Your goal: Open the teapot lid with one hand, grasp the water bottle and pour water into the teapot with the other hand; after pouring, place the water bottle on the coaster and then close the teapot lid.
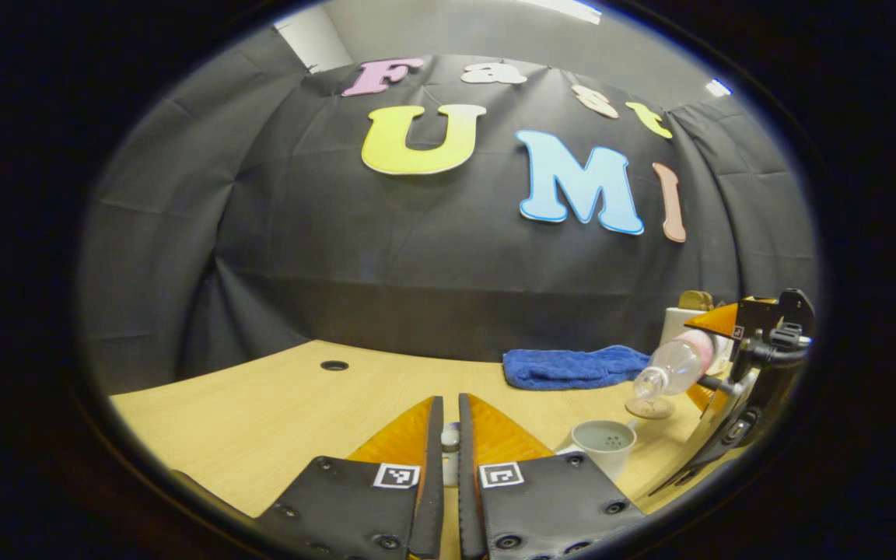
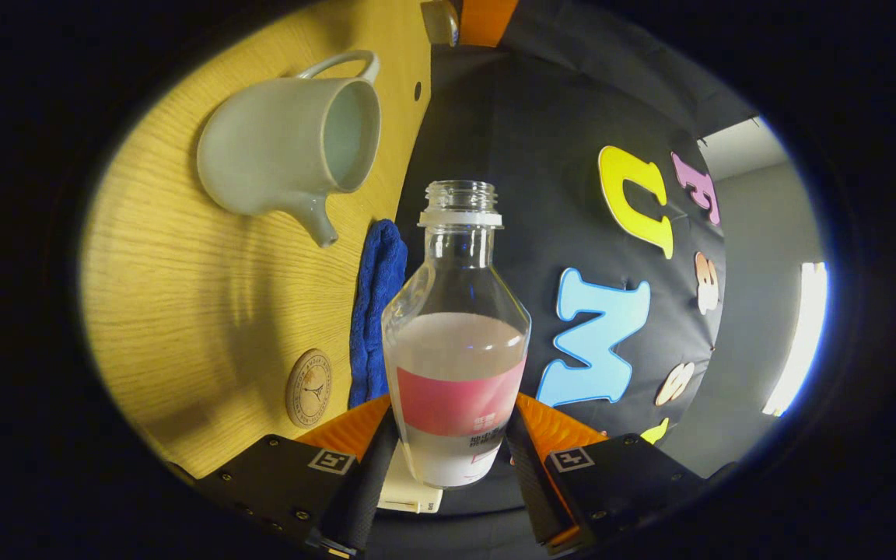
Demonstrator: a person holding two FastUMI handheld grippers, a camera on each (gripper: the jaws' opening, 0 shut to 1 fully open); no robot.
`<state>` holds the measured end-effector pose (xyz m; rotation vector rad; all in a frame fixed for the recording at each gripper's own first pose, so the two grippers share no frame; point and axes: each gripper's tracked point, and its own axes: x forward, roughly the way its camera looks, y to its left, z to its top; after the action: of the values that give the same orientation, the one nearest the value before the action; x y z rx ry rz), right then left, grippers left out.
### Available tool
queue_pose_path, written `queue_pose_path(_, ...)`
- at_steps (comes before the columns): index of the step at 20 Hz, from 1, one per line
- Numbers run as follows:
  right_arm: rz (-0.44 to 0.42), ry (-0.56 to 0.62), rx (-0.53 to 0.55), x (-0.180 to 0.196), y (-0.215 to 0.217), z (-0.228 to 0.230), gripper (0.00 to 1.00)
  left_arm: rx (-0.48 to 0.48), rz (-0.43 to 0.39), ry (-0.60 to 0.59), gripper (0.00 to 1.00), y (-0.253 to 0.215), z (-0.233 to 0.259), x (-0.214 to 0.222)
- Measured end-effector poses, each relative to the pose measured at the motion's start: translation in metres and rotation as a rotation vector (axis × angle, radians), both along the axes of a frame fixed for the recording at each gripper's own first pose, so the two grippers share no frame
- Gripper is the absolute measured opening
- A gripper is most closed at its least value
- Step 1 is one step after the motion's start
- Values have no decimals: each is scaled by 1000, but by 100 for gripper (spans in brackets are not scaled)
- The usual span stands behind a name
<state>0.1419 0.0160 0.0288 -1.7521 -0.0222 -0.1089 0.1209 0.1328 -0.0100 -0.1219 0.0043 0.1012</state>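
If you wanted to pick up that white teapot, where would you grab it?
Probably by the looped handle, on the side opposite the spout. The teapot has a wide, rounded body, likely too broad for two fingers, while the thin loop stands clear of it, so fingers could close across it.

Each gripper (image 1: 450,435) has black screw-studded finger plates bearing what look like square coded tags.

We see a clear, glossy plastic water bottle (image 2: 456,327), a smooth glazed ceramic teapot (image 2: 285,152), a fuzzy cloth towel (image 1: 576,367) and a matt wood-grain table (image 1: 261,420).
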Motion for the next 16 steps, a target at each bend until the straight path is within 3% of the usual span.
queue_pose_path(16,64,-50,-300,9,2,33,75,-32,-16,1,14,-1,1,0)
